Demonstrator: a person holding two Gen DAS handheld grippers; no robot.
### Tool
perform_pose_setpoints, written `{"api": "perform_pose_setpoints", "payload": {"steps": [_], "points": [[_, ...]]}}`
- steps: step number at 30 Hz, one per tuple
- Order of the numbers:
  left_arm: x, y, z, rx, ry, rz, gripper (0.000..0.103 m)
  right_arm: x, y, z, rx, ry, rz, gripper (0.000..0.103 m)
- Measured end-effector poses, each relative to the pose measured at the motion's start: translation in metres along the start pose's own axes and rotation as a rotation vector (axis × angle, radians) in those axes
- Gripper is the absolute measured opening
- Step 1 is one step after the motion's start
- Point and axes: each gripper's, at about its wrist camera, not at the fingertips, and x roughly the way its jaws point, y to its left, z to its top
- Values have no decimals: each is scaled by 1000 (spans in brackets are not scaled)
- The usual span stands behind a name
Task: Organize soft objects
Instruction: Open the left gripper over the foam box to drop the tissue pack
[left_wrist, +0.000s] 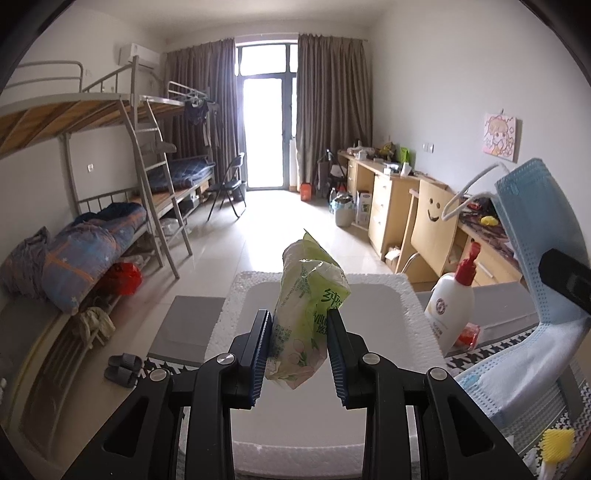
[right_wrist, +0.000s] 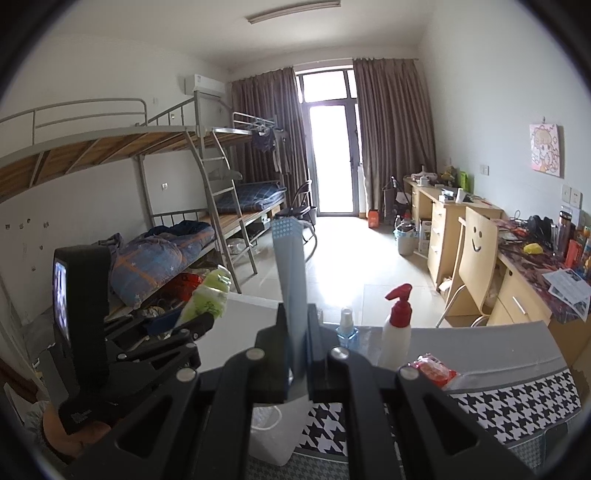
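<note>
Daylight from glass door (left_wrist: 266, 131), glare there; fisheye-bent edges.

Both wrist views face the balcony door (left_wrist: 264, 129) down the room, seemingly side by side.

Your table (right_wrist: 480, 343) has a grey top with a black-and-white houndstooth cloth (right_wrist: 517, 402) at its near side. On it: white foam tray (left_wrist: 410, 295), white pump bottle with red pump (right_wrist: 397, 332), small blue spray bottle (right_wrist: 347, 332) just beside it, red packet (right_wrist: 436, 371), yellow brush (left_wrist: 557, 445).
</note>
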Motion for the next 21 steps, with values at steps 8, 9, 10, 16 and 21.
{"api": "perform_pose_setpoints", "payload": {"steps": [8, 9, 10, 16, 21], "points": [[19, 4, -2, 3, 54, -22, 33, 9, -1, -1, 2, 28, -5, 9], [19, 4, -2, 6, 54, -28, 34, 10, -2, -1, 4, 30, -10, 9], [19, 3, -3, 12, 58, -30, 40, 11, -2, -1, 6, 32, -13, 9], [11, 5, -3, 14, 23, 5, 82, 17, -4, 2, 15, 41, -26, 9], [7, 14, -3, -3, 4, 33, 91, 20, -5, 6, 23, 41, -34, 9]]}}
